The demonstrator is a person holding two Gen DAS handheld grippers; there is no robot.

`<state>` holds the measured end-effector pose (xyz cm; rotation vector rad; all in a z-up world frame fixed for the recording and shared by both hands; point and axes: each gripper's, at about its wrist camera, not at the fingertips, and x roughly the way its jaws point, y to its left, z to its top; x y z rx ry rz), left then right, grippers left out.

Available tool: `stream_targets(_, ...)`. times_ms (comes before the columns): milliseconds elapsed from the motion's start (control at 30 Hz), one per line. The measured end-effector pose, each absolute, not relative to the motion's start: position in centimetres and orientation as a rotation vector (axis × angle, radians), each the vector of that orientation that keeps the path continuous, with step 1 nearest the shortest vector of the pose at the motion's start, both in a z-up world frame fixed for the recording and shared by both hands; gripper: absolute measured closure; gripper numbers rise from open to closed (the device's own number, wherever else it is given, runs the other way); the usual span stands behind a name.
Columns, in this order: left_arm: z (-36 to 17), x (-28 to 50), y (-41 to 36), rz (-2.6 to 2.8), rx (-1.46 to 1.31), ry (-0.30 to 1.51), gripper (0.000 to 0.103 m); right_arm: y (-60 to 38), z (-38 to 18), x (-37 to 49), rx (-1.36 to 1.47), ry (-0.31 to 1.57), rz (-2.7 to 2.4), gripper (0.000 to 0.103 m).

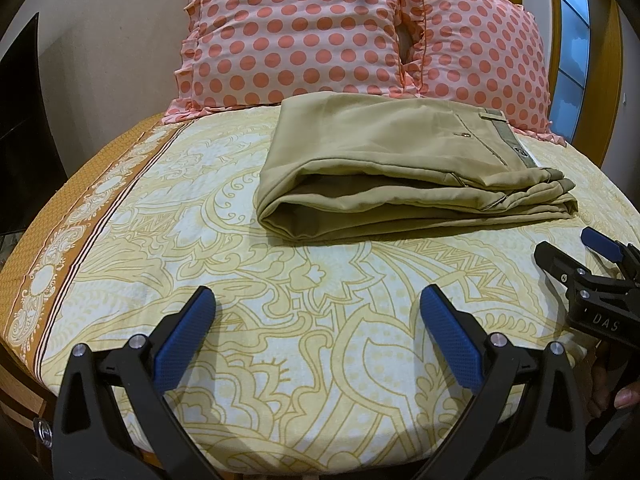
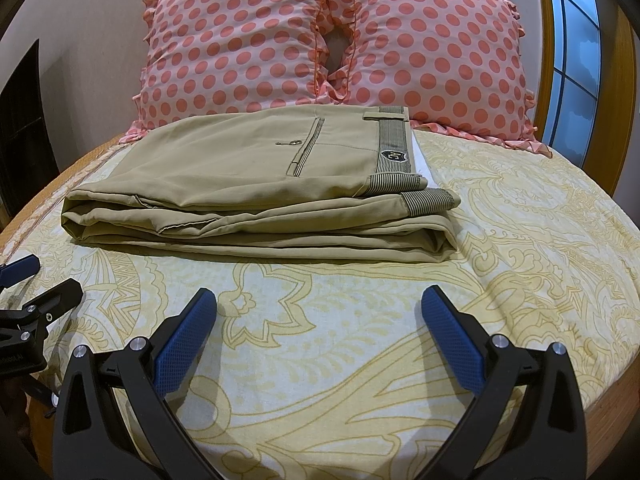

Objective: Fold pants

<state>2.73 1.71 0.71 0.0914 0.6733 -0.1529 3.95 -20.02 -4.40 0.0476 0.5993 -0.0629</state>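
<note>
Khaki pants (image 1: 392, 164) lie folded in a flat stack on the bed, waistband with striped lining to the right; they also show in the right wrist view (image 2: 248, 184). My left gripper (image 1: 318, 300) is open and empty, hovering over the bedsheet short of the pants. My right gripper (image 2: 318, 300) is open and empty, also short of the pants' near edge. The right gripper shows at the right edge of the left wrist view (image 1: 572, 246); the left gripper shows at the left edge of the right wrist view (image 2: 44, 276).
The bed has a yellow patterned sheet (image 1: 280, 320) with an orange border (image 1: 60, 248) on the left. Two pink polka-dot pillows (image 2: 240, 48) (image 2: 432, 52) stand behind the pants. A window (image 2: 576, 48) with a wooden frame is at the right.
</note>
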Motion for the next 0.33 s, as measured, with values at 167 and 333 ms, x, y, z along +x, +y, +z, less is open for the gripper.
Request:
stream_targets(167,0.68,2.66,1.68,-0.153,0.091,0.675,0.002,-20.01,-4.43,3.96,0.047,0.599,-0.063,0.001)
stream_targets(333,0.69,2.69,1.69,-0.153,0.092,0.674,0.002,-19.93,-4.47,4.0,0.048,0.598,-0.064,0.001)
